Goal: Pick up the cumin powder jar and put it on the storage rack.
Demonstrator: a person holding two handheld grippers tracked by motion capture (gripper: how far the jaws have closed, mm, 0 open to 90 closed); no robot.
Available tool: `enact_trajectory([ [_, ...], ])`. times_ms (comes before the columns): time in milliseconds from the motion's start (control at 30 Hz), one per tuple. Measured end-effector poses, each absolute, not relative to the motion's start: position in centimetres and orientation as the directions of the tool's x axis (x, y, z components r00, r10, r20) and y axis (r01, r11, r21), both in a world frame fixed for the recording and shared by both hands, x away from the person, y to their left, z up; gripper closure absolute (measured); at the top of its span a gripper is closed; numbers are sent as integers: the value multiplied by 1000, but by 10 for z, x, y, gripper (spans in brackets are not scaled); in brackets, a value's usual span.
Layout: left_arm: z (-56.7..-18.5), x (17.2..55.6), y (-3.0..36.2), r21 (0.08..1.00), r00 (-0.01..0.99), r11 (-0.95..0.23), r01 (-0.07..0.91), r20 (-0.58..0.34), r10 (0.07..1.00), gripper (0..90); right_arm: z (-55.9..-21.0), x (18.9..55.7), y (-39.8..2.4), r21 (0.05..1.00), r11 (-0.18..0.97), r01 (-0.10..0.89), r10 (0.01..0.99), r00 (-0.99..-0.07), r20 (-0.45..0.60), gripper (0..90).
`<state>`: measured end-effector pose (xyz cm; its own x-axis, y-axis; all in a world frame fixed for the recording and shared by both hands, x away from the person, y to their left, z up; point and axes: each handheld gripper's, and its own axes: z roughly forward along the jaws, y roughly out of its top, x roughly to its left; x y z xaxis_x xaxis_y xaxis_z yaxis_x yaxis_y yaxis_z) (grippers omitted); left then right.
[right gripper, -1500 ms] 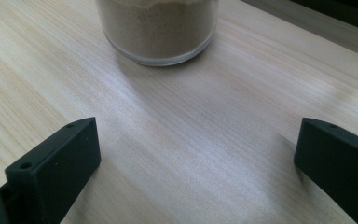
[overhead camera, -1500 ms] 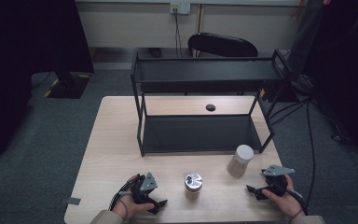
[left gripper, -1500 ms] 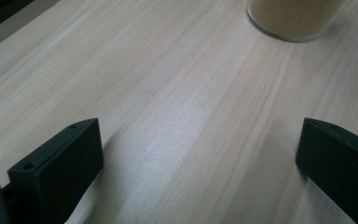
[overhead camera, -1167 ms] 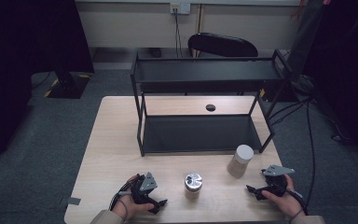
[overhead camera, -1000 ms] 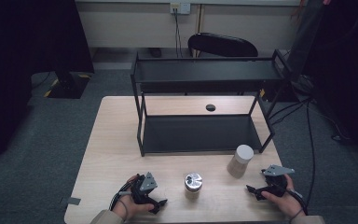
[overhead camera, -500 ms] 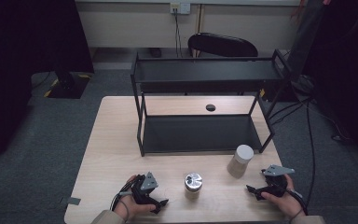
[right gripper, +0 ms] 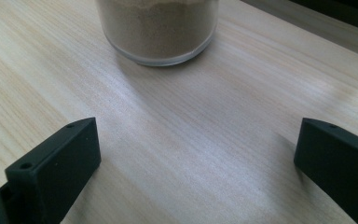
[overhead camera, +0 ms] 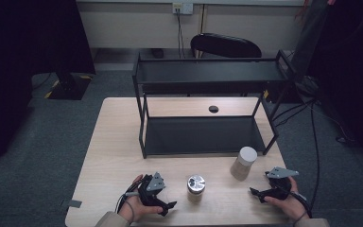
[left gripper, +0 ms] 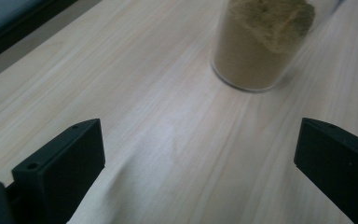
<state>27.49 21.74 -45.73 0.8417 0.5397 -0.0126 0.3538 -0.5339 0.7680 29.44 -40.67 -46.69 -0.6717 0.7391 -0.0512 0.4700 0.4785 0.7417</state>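
Left tool (overhead camera: 163, 206), right tool (overhead camera: 260, 193): jaws apart, empty, resting on pale wooden counter (overhead camera: 113, 156). Risk: a careless approach may topple metal-lidded jar (overhead camera: 195, 187) or white-lidded powder jar (overhead camera: 243, 163).

Two forearms in from the near edge, one hand on each gripper. Left hand (overhead camera: 134, 205) at near left, wrapped round the left gripper (overhead camera: 166, 206), grey plate up, jaws aimed right and a little near. Right hand (overhead camera: 286, 203) at near right, gripping the right gripper (overhead camera: 256, 193), grey plate on top, jaws aimed left. Both sets of jaws spread wide, nothing between them, low over the tabletop. Hands well apart. Cable looped at the left wrist; another trailing from the right.
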Motion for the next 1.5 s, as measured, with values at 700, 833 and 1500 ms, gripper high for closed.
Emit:
enact_trajectory([
  [700, -456, 286, 181, 787, 877, -536, 306, -13, 480, 8, -467, 294, -407, 742, 478, 470, 739, -672, -51, 0],
  [833, -458, 288, 176, 795, 882, -527, 301, -21, 471, 8, -467, 294, -407, 742, 478, 470, 739, -672, -51, 0],
  [1500, -468, 295, 160, 796, 870, -498, 344, -71, 488, 15, -467, 294, -407, 742, 478, 470, 739, -672, -51, 0],
])
